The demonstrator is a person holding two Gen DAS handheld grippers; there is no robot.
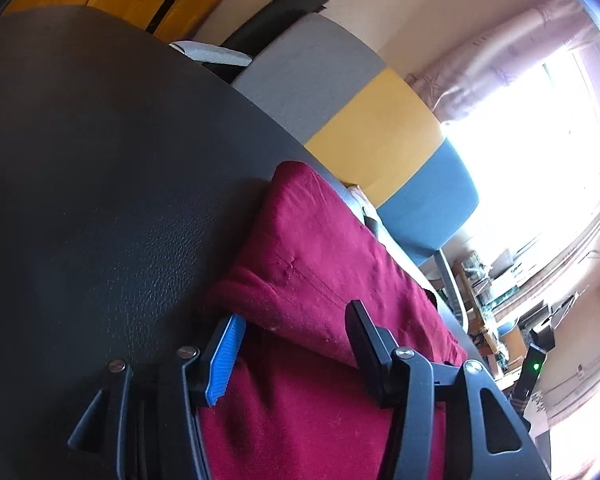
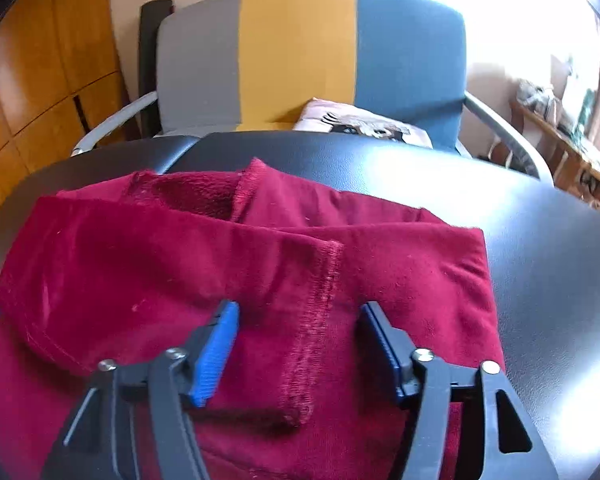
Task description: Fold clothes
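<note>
Setting: a black tabletop (image 2: 460,184) with a leather-like grain, and behind its far edge an armchair (image 2: 300,48) upholstered in grey, yellow and blue stripes.
Garment: a dark red fleece garment (image 2: 260,264), partly folded, lies flat on the tabletop; a ribbed hem runs down its upper layer, and a fuzzy inner side shows toward the far edge.
Garment position: in the left wrist view the garment (image 1: 320,264) lies along the table's edge nearest the armchair (image 1: 380,120).
Left gripper: the left gripper (image 1: 294,334) hovers over a folded edge of the cloth, jaws spread apart, pads not pressing anything.
Right gripper: the right gripper (image 2: 298,322) sits above the hem seam, jaws released and wide, with cloth below the gap but not pinched.
Chair seat: a printed cushion (image 2: 364,124) rests there.
Background: wooden cabinet doors (image 2: 32,92) to the left, a bright window to the right.
</note>
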